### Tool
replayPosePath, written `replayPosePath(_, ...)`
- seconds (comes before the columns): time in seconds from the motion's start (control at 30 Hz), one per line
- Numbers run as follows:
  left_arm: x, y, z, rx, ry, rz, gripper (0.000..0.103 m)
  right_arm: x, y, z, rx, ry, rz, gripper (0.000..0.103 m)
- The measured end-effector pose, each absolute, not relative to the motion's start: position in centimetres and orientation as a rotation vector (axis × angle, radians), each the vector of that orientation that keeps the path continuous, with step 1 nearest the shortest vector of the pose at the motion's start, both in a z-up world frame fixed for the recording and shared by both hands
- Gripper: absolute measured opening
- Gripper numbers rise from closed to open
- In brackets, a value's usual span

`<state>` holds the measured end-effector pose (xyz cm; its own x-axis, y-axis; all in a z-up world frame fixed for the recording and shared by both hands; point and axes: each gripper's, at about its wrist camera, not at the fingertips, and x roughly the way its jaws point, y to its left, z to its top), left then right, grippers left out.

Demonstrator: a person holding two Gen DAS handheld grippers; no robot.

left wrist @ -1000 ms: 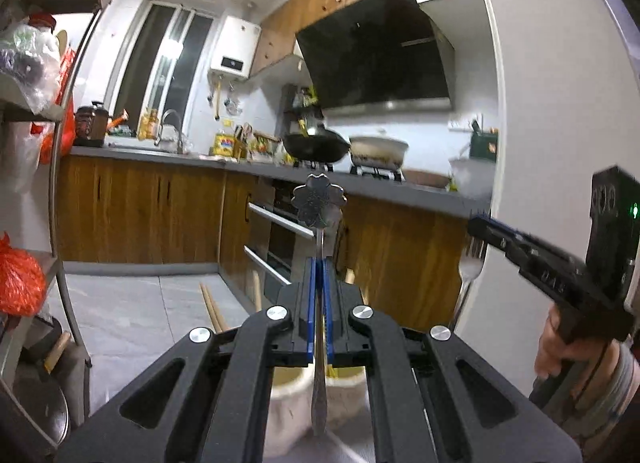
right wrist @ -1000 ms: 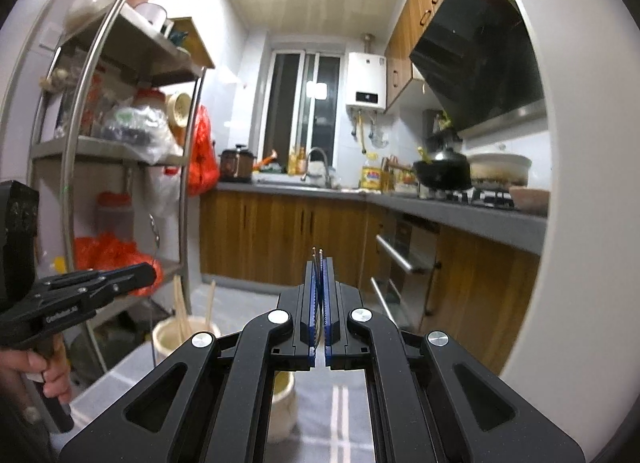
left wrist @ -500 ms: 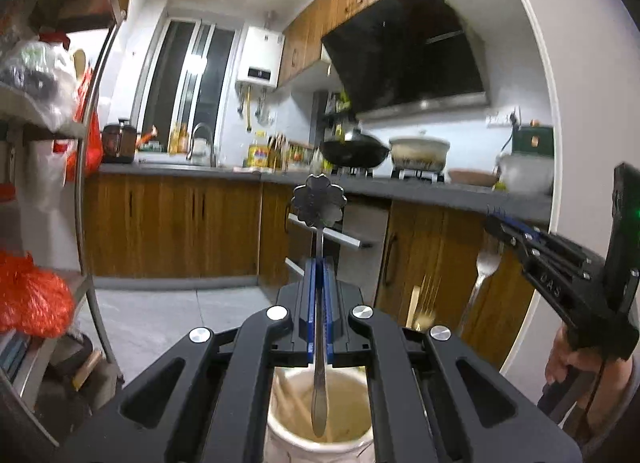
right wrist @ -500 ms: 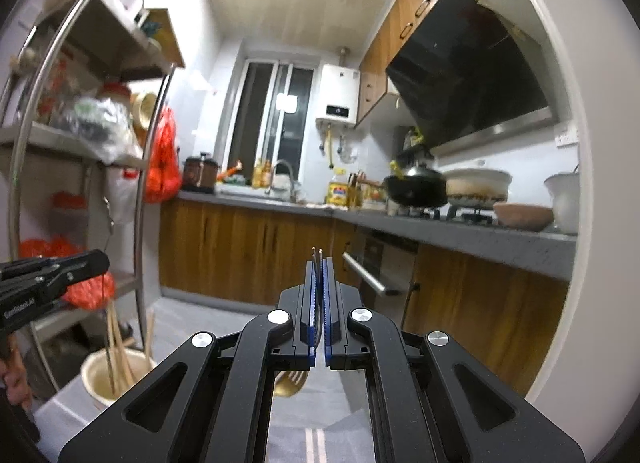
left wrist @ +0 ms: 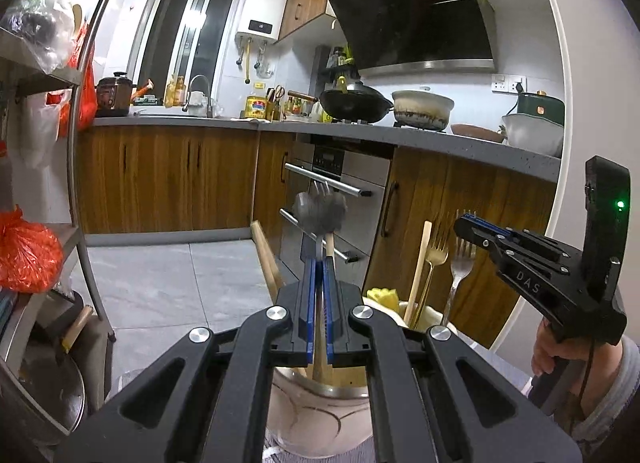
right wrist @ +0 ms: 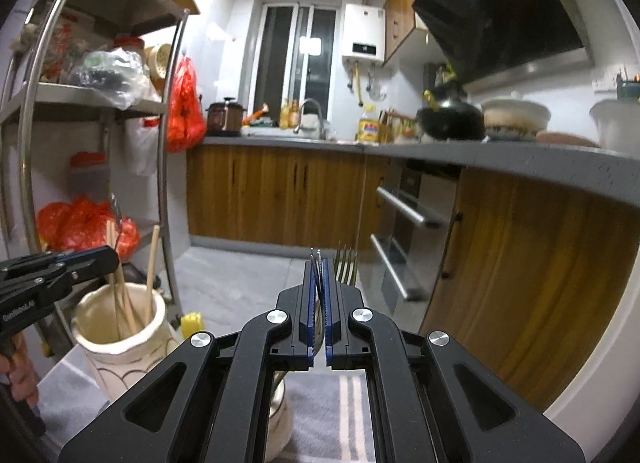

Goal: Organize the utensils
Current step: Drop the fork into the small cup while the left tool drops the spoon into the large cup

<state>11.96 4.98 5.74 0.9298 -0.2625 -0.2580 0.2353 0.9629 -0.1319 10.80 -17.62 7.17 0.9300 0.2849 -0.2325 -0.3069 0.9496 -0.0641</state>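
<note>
Below, left gripper (left wrist: 319,263) clamped on a spoon (left wrist: 319,210), flower-shaped handle end up and blurred, its lower part down inside a cream ceramic holder (right wrist: 120,337) with chopsticks (right wrist: 151,263). Right gripper (right wrist: 319,263) pinched on a silver fork (left wrist: 460,263), tines up, over a second holder (left wrist: 424,317) that has a gold fork (left wrist: 434,255) standing in it. Both holders stand on a grey striped cloth (right wrist: 352,403).

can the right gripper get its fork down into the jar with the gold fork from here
Probably yes. The right gripper holds the silver fork upright, tines up, right over the jar beside the gold fork. That fork and a wooden stick crowd the opening, but room seems left.
</note>
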Motion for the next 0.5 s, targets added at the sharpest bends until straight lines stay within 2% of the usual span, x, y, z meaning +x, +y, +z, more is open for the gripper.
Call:
replayPosePath(0.13, 11.4, 5.1, 5.4, -0.104, 0.272, -0.251, 0.003, 10.8, -17.4, 6.7, -0.104, 0.245, 0.313, 0.005)
replayPosePath(0.2, 11.1, 5.1, 5.5, -0.103, 0.267, -0.247, 0.003, 10.6, -17.3, 6.7, -0.107, 0.245, 0.315, 0.009)
replayPosePath(0.23, 10.9, 5.2, 5.5, -0.104, 0.262, -0.243, 0.003, 10.5, -17.3, 6.7, -0.108, 0.244, 0.318, 0.014)
replayPosePath(0.33, 10.2, 5.4, 5.4, -0.113, 0.256, -0.242, 0.004, 10.0, -17.4, 6.9, -0.096, 0.230, 0.328, 0.039)
replayPosePath(0.5, 8.6, 5.4, 5.3, -0.106, 0.252, -0.233, 0.004, 8.8, -18.3, 7.3, -0.081, 0.210, 0.331, 0.052)
